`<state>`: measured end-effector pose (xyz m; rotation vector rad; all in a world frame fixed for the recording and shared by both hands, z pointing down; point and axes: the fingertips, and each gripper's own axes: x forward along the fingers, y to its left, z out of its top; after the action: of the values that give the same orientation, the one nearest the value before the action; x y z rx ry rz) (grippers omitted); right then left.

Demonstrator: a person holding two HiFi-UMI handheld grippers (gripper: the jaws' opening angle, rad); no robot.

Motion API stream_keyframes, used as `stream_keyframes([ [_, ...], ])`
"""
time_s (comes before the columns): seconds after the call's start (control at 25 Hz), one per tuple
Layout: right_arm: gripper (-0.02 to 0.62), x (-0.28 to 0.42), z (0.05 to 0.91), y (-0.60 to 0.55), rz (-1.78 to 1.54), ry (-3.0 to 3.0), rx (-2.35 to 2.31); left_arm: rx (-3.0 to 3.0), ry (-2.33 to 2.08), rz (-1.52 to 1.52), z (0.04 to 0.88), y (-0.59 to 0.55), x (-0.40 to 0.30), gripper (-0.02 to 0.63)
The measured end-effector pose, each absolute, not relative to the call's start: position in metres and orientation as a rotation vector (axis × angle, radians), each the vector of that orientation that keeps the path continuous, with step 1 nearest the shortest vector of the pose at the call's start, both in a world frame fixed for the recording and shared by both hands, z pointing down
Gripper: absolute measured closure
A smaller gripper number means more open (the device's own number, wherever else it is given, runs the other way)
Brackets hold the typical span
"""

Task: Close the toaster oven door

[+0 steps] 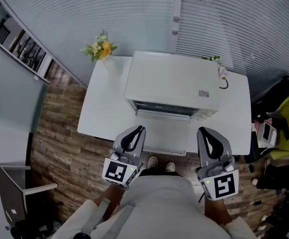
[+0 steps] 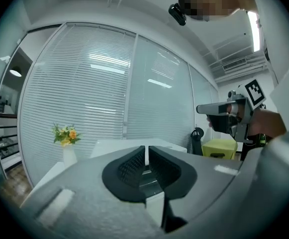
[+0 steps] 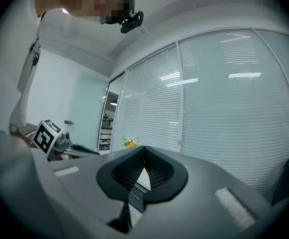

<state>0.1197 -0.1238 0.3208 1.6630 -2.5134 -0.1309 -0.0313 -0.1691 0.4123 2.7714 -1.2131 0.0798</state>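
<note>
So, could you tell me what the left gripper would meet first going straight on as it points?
Probably the open door of the toaster oven, near its left edge, though how high the left gripper sits above it is unclear.

An office, by its blind-covered glass partitions [image 1: 224, 29], ceiling strip light [image 2: 255, 31] and white table [image 1: 100, 114].

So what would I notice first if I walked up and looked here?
A big white toaster oven sits in the middle of the white table, with its door folded down open toward the person. The left gripper and the right gripper, both grey and empty, are held near the table's front edge on either side of that door. Yellow flowers brighten the far left corner.
</note>
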Motion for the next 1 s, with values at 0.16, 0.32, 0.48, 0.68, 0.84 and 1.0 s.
stream_keyframes([
  [0.16,0.591,0.119,0.322,-0.122,-0.153,-2.511,1.647,2.705,-1.220,0.098,0.445,-0.169,-0.040,0.581],
  [0.32,0.591,0.120,0.323,-0.121,-0.149,-2.515,1.647,2.656,-1.217,0.152,0.477,-0.166,-0.046,0.581],
  [0.48,0.591,0.118,0.322,-0.120,-0.124,-2.524,1.661,2.660,-1.236,0.229,0.507,-0.165,-0.051,0.568],
  [0.68,0.591,0.116,0.322,-0.119,-0.127,-2.527,1.657,2.627,-1.231,0.346,0.553,-0.157,-0.059,0.560],
  [0.84,0.591,0.117,0.323,-0.118,-0.140,-2.522,1.646,2.529,-1.218,0.384,0.585,-0.151,-0.068,0.545],
  [1.0,0.591,0.117,0.323,-0.117,-0.141,-2.522,1.647,2.484,-1.220,0.438,0.617,-0.143,-0.079,0.545],
])
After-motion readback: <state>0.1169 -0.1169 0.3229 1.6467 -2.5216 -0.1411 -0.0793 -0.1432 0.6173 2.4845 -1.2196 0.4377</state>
